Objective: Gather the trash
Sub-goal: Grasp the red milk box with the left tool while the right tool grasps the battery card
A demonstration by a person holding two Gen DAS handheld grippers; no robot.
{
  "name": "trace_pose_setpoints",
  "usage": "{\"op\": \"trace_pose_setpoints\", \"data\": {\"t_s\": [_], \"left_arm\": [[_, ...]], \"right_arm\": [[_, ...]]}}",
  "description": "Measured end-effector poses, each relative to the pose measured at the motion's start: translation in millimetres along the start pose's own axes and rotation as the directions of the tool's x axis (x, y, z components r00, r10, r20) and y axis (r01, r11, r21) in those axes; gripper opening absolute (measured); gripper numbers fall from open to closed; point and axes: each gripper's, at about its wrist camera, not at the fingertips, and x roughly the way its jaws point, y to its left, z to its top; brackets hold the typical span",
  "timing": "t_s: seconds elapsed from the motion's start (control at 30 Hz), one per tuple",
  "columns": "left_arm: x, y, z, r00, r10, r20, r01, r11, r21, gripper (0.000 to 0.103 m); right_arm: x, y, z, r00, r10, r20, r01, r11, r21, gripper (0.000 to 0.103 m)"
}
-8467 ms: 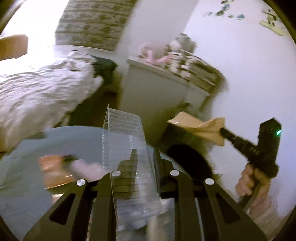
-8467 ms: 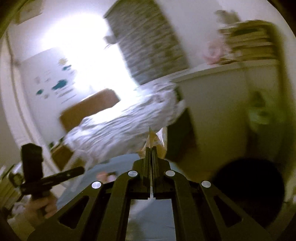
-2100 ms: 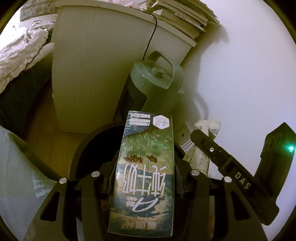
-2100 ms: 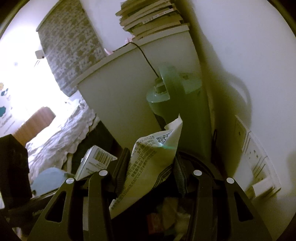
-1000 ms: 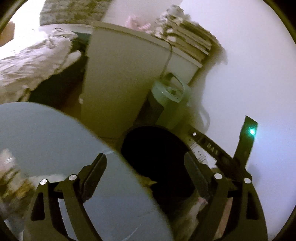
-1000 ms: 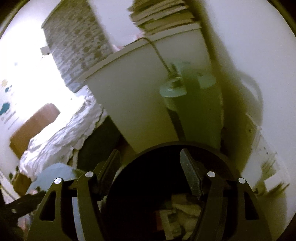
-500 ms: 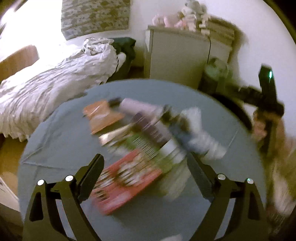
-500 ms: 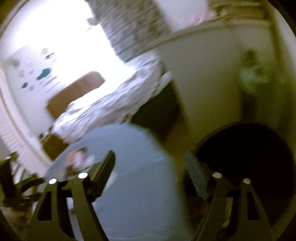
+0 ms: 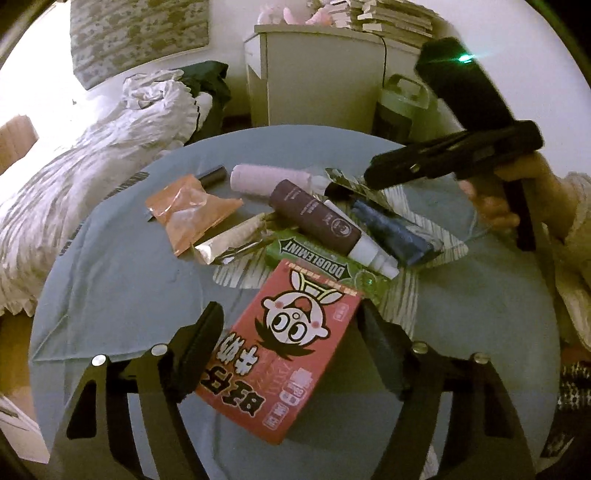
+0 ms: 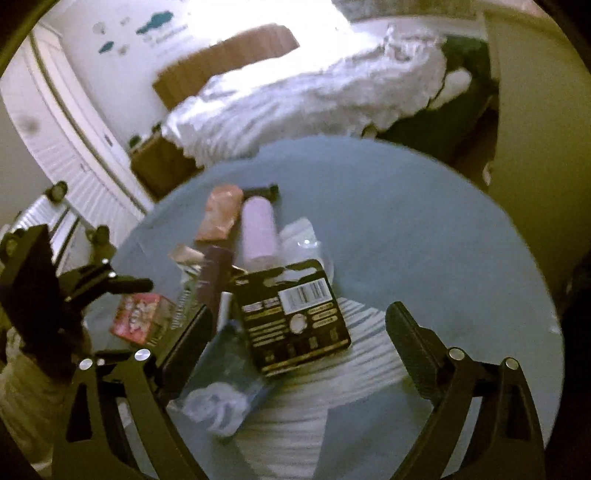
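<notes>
My left gripper [image 9: 291,332] hangs low over the round blue-grey table [image 9: 122,288]. Its jaws are closing around a red cartoon carton [image 9: 295,343] that lies flat between them, and the pads do not visibly press on it. Behind the carton lie a green gum pack [image 9: 314,258], a dark brown bottle [image 9: 314,221], a pink tube [image 9: 266,179], an orange wrapper [image 9: 188,214] and a blue pouch [image 9: 391,232]. My right gripper [image 10: 301,325] is opening, empty, above a black barcode card [image 10: 295,317]. It also shows from the side as the right gripper [image 9: 376,171].
A bed with a white quilt [image 9: 74,166] stands left of the table. Behind it are a white cabinet [image 9: 317,74] topped with books [image 9: 388,18] and a green appliance [image 9: 402,103]. A hand [image 9: 491,210] holds the right gripper at the table's right side.
Both grippers let their trash go at the black bin and swung back over the table. The left sank around the red carton; the right now spreads over the black card.
</notes>
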Motion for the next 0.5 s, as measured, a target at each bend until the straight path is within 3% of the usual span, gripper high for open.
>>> {"op": "trace_pose_setpoints", "data": {"t_s": [0.1,0.17,0.2,0.23,0.5], "left_arm": [[-0.2,-1.4,-0.8,1.0,0.019,0.014,-0.019,1.0,-0.019,0.07],[-0.9,-1.7,-0.6,0.999,0.03,0.023,-0.029,0.999,-0.041,0.067],[-1.3,-0.9,0.7,0.999,0.034,0.028,-0.032,0.998,-0.053,0.064],[-3.0,0.7,0.6,0.999,0.036,0.038,-0.033,0.996,-0.077,0.061],[-23.6,13.3,-2.4,0.991,0.037,0.127,-0.005,0.97,-0.244,0.054]], "right_arm": [[12.0,-2.0,1.9,1.0,-0.01,-0.03,0.009,0.999,-0.038,0.091],[13.7,1.1,0.1,0.999,-0.022,-0.035,0.019,0.997,-0.074,0.081],[15.1,3.0,0.3,0.999,-0.031,-0.036,0.028,0.996,-0.089,0.064],[15.3,5.2,0.3,0.998,-0.045,-0.038,0.041,0.994,-0.106,0.061],[7.7,2.9,-8.1,0.998,-0.051,0.042,0.054,0.995,-0.081,0.06]]}}
